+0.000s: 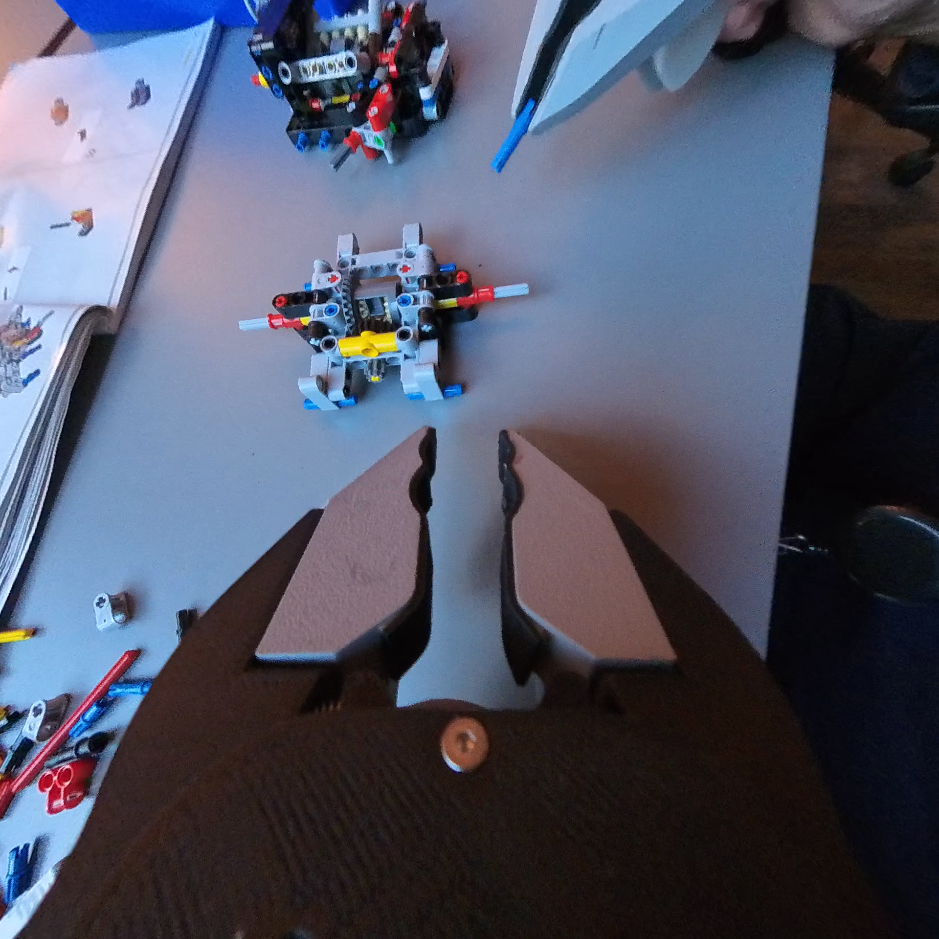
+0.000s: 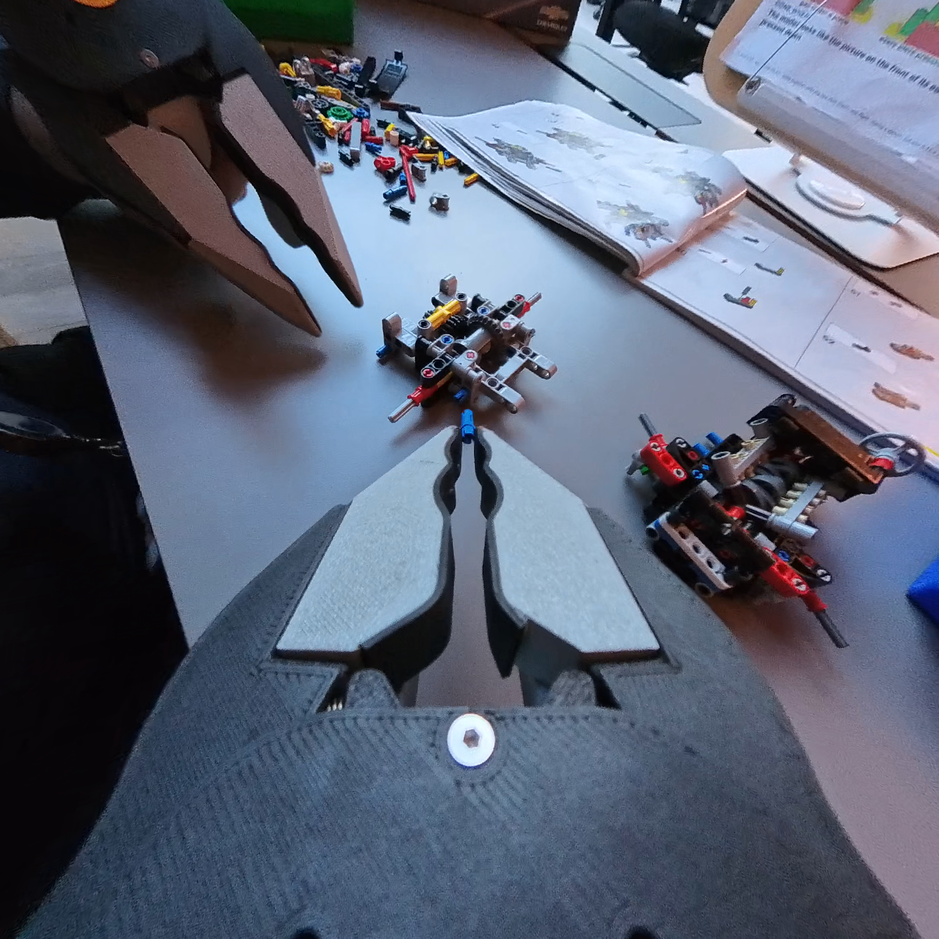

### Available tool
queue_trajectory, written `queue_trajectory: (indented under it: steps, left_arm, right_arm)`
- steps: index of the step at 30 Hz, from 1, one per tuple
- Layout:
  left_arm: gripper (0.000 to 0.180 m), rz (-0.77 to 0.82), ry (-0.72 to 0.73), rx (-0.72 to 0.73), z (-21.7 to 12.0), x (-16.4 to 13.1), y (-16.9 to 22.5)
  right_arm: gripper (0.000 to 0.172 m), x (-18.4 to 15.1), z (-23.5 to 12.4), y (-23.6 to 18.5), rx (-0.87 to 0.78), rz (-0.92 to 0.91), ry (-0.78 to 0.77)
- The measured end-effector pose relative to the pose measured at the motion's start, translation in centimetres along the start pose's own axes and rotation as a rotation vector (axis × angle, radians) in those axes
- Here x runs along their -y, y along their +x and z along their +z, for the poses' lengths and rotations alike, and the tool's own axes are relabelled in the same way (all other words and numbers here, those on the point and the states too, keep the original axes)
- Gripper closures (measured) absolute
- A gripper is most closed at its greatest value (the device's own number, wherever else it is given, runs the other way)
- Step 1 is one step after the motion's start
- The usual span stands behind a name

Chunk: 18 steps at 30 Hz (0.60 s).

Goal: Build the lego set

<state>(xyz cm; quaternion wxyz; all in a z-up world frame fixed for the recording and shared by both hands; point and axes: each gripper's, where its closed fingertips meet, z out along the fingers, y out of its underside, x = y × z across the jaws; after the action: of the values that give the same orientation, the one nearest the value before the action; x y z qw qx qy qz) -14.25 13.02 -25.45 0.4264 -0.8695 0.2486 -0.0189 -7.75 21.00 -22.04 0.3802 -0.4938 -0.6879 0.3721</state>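
My left gripper (image 1: 467, 432) is open and empty, hovering over the grey table (image 1: 635, 305) just short of a small grey, black and yellow brick assembly (image 1: 378, 315). It also shows in the right wrist view (image 2: 339, 318), jaws apart. My right gripper (image 2: 467, 432) is shut on a small blue pin (image 2: 466, 424), which sticks out past the fingertips close to the near side of the same assembly (image 2: 467, 350). In the left wrist view the right gripper (image 1: 528, 109) comes in from the top right with the blue pin (image 1: 510, 137) at its tip.
A larger black, red and grey assembly (image 2: 762, 508) stands to the right, at the top in the left wrist view (image 1: 355, 76). An open instruction book (image 2: 584, 167) lies behind. Several loose parts (image 2: 366, 127) are scattered nearby. The table edge (image 1: 792, 406) runs on the right. There is about 12 centimetres between the tips of the two grippers.
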Motion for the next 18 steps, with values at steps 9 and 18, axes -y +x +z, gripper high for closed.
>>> queue_trajectory:
  steps: [9, 18]
  left_arm:
    - [0.160, 0.017, -0.004, 0.043, 0.03, -0.09, -0.30]
    - [0.160, 0.028, -0.008, 0.046, 0.08, -0.14, -0.24]
  right_arm:
    - [0.170, -0.28, 0.32, -0.44, 0.016, -0.017, -0.021]
    - [0.170, -0.21, 0.32, -0.24, 0.017, 0.007, -0.015]
